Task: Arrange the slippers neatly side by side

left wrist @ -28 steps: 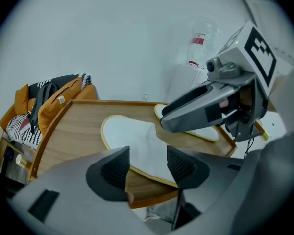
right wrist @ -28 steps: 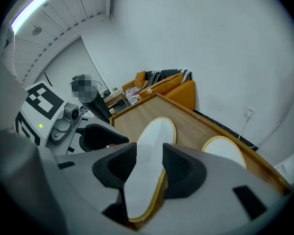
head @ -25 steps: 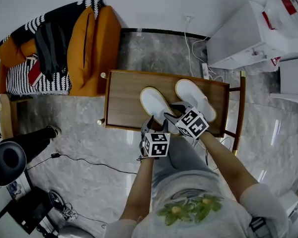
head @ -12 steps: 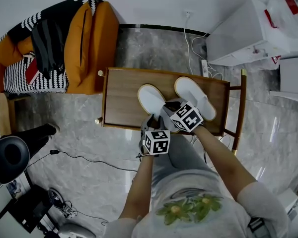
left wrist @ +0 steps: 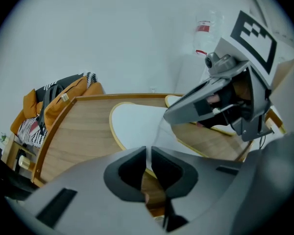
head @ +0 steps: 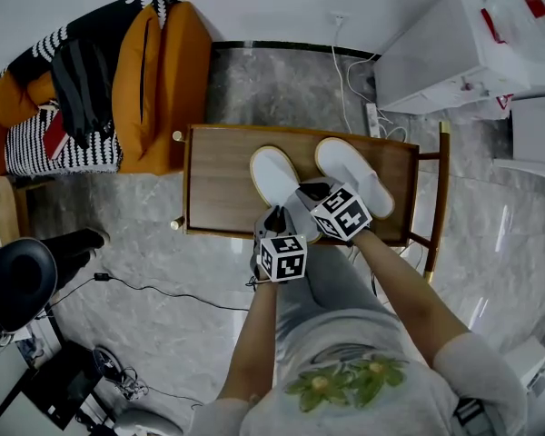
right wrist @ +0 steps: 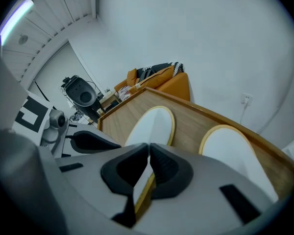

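In the head view we lose the near end of the left-hand white cloth slipper with tan edging [head: 271, 173] beneath the left gripper [head: 274, 216] and right gripper [head: 306, 190], whose jaws have just been closing on it, while the white box-shaped appliance [head: 454, 57] runs off the upper right edge.

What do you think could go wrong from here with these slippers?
The left hand-held gripper and the right hand-held gripper have just been closing on the thin yellow-trimmed rim of the same flat white slipper. Such a shallow pinch may slip, or the slipper may bend if the hands pull unevenly. The second white slipper lies close beside the right hand-held gripper, so a sideways move might knock it askew on the brown wooden table.
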The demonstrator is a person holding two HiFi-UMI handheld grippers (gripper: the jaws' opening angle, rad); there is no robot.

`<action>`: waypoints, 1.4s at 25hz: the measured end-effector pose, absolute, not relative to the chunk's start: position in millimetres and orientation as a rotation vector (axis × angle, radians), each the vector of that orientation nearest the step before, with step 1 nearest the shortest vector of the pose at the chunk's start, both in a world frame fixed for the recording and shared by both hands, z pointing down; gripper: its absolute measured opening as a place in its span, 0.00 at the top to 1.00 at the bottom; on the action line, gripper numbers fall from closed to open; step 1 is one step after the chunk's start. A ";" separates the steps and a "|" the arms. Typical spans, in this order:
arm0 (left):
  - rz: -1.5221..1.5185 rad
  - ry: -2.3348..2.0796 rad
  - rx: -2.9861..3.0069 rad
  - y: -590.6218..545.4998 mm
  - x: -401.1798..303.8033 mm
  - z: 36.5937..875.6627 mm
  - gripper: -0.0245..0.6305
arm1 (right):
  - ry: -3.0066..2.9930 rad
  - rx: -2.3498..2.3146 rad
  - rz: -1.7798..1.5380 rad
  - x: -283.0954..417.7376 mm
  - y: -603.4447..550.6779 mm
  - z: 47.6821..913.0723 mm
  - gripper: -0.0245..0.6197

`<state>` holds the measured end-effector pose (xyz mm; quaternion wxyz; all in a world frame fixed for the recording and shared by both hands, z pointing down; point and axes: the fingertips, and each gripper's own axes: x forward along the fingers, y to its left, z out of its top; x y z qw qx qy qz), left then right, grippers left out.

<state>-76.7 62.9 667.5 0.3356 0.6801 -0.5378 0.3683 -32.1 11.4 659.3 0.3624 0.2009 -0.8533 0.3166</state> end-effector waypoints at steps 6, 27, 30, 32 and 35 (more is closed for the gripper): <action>0.971 -1.428 1.769 51.2 -95.0 665.6 0.90 | -2.200 0.547 0.864 -34.1 10.6 654.9 0.93; 1.022 -1.381 1.858 29.0 -105.9 670.3 0.90 | -2.185 0.666 0.918 -33.6 8.9 659.8 0.93; 0.974 -1.384 1.844 28.1 -107.5 670.5 0.90 | -2.200 0.677 0.924 -34.7 6.7 657.5 0.90; 0.951 -1.381 1.834 28.8 -108.1 669.7 0.86 | -2.205 0.689 0.924 -32.6 5.3 654.4 0.87; 0.906 -1.368 1.823 31.4 -107.3 665.6 0.81 | -2.214 0.707 0.900 -25.7 4.1 646.8 0.85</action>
